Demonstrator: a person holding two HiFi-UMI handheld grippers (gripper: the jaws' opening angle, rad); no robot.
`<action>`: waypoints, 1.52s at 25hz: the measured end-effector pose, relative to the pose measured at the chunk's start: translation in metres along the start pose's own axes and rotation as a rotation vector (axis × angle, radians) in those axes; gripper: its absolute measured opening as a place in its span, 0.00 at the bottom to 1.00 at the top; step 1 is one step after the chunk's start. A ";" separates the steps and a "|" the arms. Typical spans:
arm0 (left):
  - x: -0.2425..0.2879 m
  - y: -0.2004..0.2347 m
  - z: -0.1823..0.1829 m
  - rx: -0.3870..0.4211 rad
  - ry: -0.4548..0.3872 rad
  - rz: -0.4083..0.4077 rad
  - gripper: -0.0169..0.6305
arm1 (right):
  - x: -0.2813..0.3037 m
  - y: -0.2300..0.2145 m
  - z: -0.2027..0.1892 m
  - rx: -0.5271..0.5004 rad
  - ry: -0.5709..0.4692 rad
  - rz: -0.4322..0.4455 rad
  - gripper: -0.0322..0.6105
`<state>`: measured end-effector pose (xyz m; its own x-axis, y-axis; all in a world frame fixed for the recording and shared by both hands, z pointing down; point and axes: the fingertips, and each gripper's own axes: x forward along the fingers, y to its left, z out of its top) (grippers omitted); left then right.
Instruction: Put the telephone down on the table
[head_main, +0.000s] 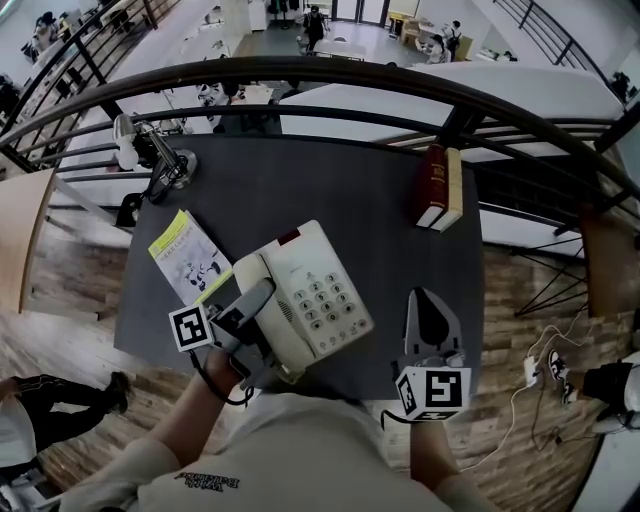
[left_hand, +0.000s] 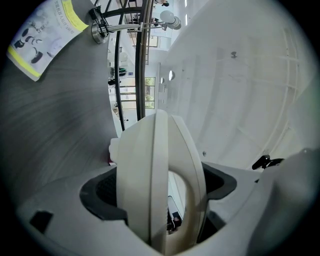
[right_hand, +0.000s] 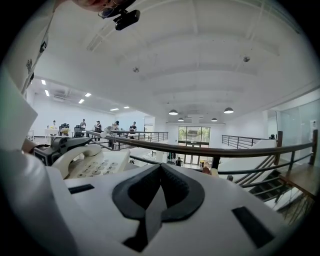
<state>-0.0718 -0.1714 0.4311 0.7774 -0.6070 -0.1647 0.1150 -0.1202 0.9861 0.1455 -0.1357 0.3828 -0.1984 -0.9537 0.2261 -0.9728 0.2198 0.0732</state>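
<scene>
A white push-button telephone lies near the front edge of the dark table, its near corner past that edge. I cannot tell whether it rests on the table or hangs just above it. My left gripper is shut on the cream handset along the phone's left side. In the left gripper view the handset fills the space between the jaws, with the phone body to the right. My right gripper is shut and holds nothing, to the right of the phone. The right gripper view shows its closed jaws and the telephone at left.
A yellow-edged booklet lies left of the phone. Two books stand at the back right corner. A clamped lamp sits at the back left corner. A dark railing curves behind the table.
</scene>
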 end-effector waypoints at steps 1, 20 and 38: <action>0.000 0.001 0.000 -0.002 -0.002 0.001 0.73 | 0.000 0.000 -0.001 -0.002 0.003 0.004 0.05; 0.079 0.034 0.086 0.034 -0.070 -0.008 0.73 | 0.106 -0.011 0.035 0.056 -0.060 0.132 0.05; 0.172 0.151 0.239 0.067 -0.177 0.034 0.73 | 0.278 -0.048 -0.013 -0.086 0.050 0.112 0.05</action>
<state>-0.0681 -0.4817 0.5461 0.6588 -0.7394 -0.1389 0.0445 -0.1460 0.9883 0.1386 -0.4090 0.4552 -0.2969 -0.9113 0.2852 -0.9307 0.3429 0.1270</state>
